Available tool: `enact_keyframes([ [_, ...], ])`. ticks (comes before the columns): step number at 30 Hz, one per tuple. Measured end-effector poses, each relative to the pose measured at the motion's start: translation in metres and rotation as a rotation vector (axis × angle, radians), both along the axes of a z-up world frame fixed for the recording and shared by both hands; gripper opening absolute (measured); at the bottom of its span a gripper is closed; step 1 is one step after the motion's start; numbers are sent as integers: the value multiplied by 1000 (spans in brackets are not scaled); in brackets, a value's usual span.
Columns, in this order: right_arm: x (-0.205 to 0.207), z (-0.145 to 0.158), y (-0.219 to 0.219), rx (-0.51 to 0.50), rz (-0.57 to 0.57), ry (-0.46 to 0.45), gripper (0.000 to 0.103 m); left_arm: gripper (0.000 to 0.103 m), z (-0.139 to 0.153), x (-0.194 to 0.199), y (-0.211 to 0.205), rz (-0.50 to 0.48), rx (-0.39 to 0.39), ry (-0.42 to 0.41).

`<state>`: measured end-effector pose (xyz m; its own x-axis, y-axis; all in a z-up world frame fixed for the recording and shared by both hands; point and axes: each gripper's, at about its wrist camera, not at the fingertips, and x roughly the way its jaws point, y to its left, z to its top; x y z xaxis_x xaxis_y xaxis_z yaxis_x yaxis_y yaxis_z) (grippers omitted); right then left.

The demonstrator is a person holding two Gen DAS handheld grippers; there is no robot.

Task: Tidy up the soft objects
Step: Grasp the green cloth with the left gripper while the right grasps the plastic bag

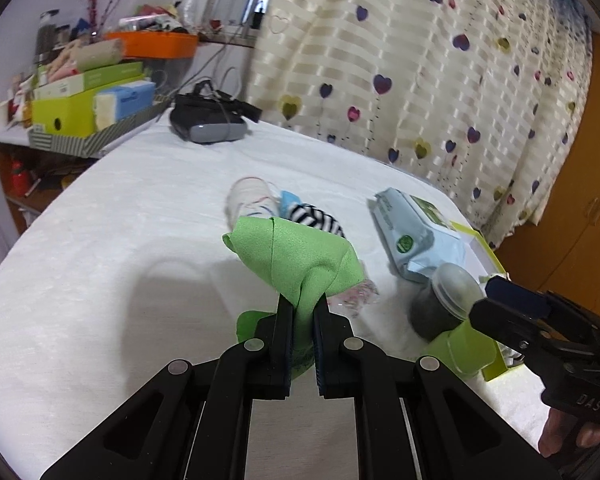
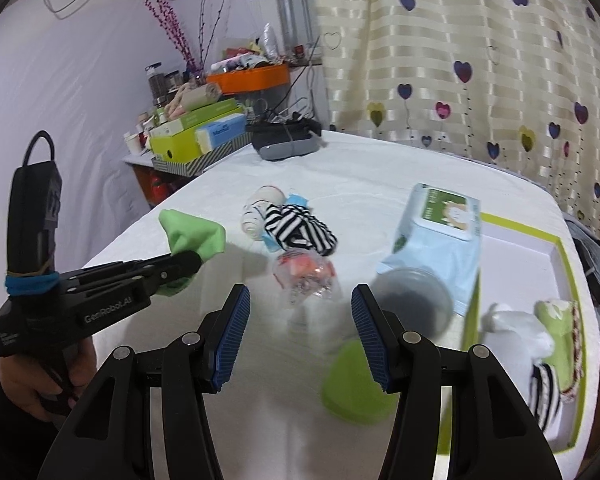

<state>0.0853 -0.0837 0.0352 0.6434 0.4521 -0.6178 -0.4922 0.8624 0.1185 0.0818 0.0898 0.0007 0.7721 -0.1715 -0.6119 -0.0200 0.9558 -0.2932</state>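
Left gripper (image 1: 303,304) pinches a crumpled green cloth (image 1: 300,256) above the table (image 1: 100,280).

Even indoor light, fisheye bending at the edges, some motion blur.
Soft grey shadow is falling on the white bedsheet (image 1: 100,272) left of the green cloth (image 1: 300,256). Jar (image 2: 412,300) and green lid (image 2: 356,384) are smearing; dark vignette is curving around every corner; curtain (image 1: 440,60) is glowing mildly.
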Motion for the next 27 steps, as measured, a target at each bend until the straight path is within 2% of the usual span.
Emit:
enact_keyframes([
  [5, 16, -9, 21, -49, 2, 29, 54, 8, -4, -2, 16, 21, -19, -4],
  [15, 63, -37, 68, -265, 3, 143, 54, 8, -10, -4, 37, 30, -56, -13],
  [23, 90, -61, 83, -368, -2, 234, 54, 8, -15, -4, 41, 21, -76, -12],
  [27, 96, -67, 89, -405, -4, 249, 54, 8, -18, -2, 42, 18, -85, -10],
])
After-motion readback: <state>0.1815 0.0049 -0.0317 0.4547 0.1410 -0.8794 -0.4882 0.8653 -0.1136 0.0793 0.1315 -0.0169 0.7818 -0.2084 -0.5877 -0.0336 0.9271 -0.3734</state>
